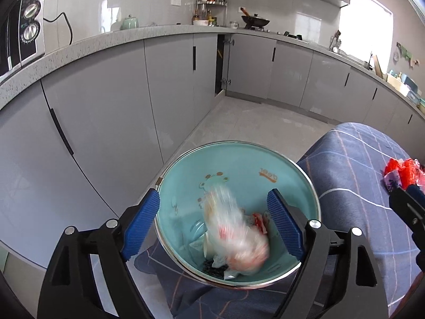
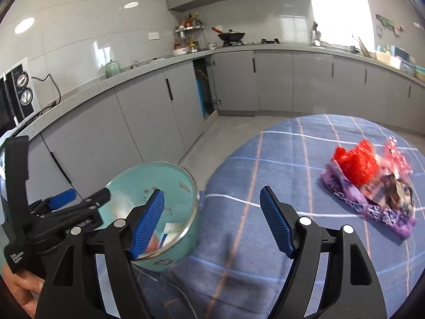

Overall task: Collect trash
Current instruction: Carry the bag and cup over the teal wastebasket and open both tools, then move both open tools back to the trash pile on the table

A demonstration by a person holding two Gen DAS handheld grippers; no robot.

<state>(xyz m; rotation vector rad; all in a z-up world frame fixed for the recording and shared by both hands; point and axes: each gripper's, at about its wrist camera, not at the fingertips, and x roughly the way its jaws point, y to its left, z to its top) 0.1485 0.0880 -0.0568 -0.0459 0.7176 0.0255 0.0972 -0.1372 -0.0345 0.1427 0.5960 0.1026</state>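
A teal bowl (image 1: 239,164) with a steel rim sits at the left edge of the blue checked tablecloth (image 1: 358,159). It holds paper scraps and wrappers (image 1: 212,252). A blurred white-and-red wrapper (image 1: 236,228) is inside it, between the jaws of my left gripper (image 1: 213,196) and touching neither pad; that gripper is open above the bowl. My right gripper (image 2: 212,192) is open over bare cloth with nothing between its fingers. To its right lies a pile of trash (image 2: 366,183): a red plastic bag on a purple wrapper. The bowl (image 2: 159,175) and left gripper (image 2: 79,204) appear at the left of the right wrist view.
Grey kitchen cabinets (image 1: 106,122) under a speckled counter (image 1: 79,45) run along the left and back. A microwave (image 1: 21,32) stands at the far left. One cabinet door (image 1: 220,63) in the corner is open. Grey floor (image 1: 252,122) lies between table and cabinets.
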